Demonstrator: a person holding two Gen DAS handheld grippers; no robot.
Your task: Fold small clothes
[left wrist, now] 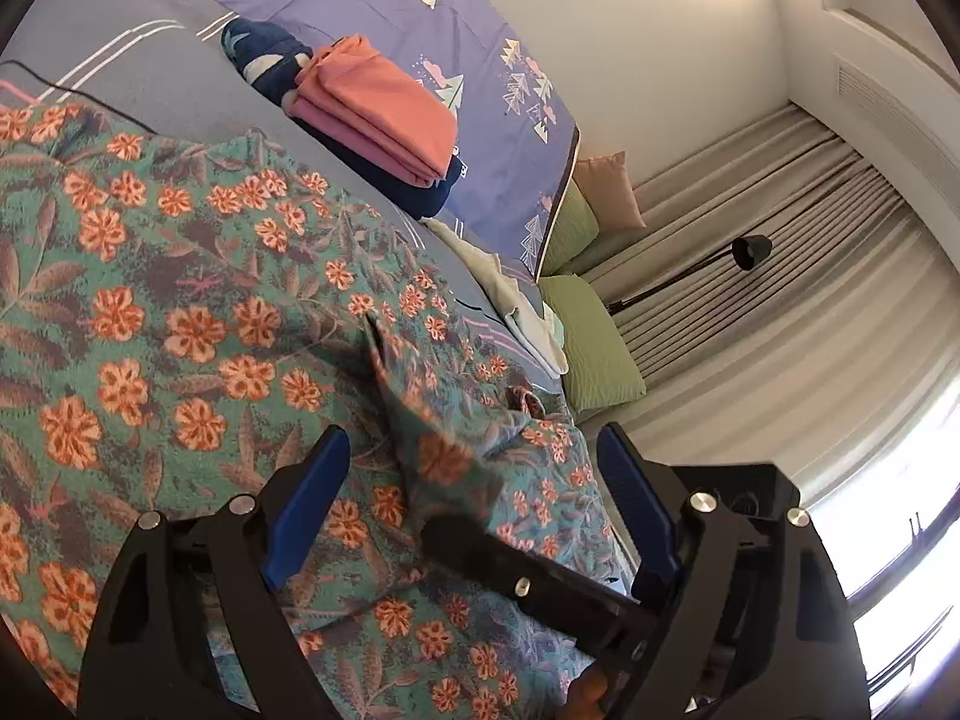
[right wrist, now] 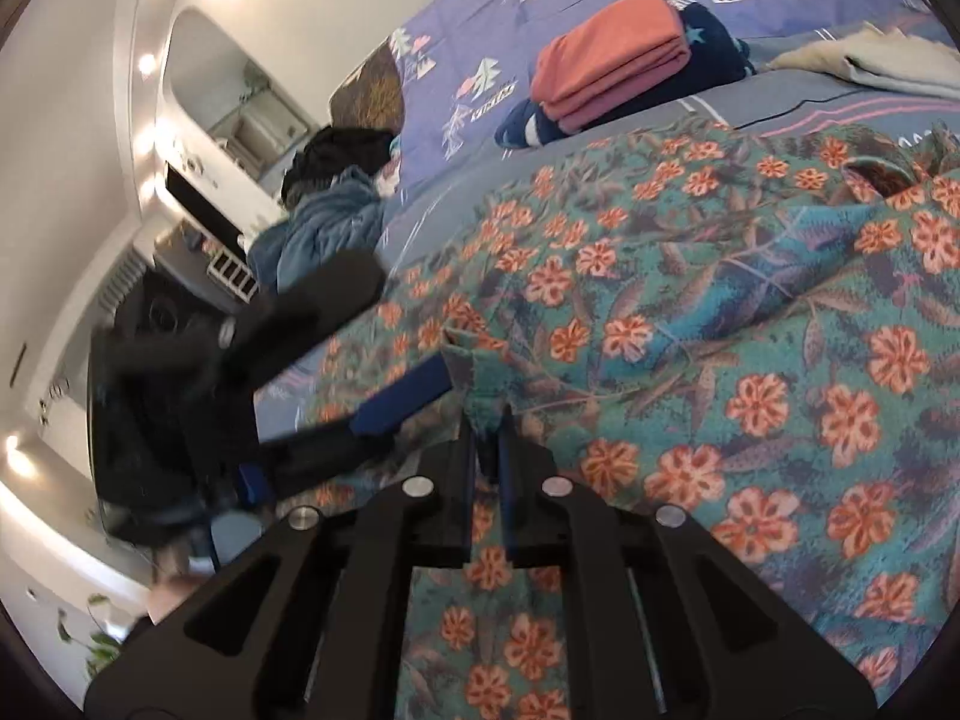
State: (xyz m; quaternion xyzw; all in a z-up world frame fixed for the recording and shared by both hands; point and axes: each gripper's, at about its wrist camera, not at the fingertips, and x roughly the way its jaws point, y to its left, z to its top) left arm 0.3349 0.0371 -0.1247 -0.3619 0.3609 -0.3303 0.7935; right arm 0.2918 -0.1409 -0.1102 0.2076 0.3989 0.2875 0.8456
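A teal garment with orange flowers [left wrist: 180, 312] lies spread on the bed and also fills the right wrist view [right wrist: 720, 330]. My left gripper [left wrist: 474, 456] is open, its blue fingers [left wrist: 312, 498] standing wide apart over the garment's edge, a raised fold of cloth between them. My right gripper [right wrist: 487, 420] is shut on a pinched edge of the floral garment [right wrist: 480, 372]. The left gripper [right wrist: 360, 360] also shows blurred at the left of the right wrist view, close to the pinched edge.
A folded stack of pink and navy clothes [left wrist: 384, 114] sits on the bed beyond the garment, also seen in the right wrist view [right wrist: 612, 60]. A purple patterned quilt [left wrist: 372, 0], green pillows [left wrist: 594, 342], grey curtains [left wrist: 780, 240] and a blue clothes heap [right wrist: 324, 222] surround it.
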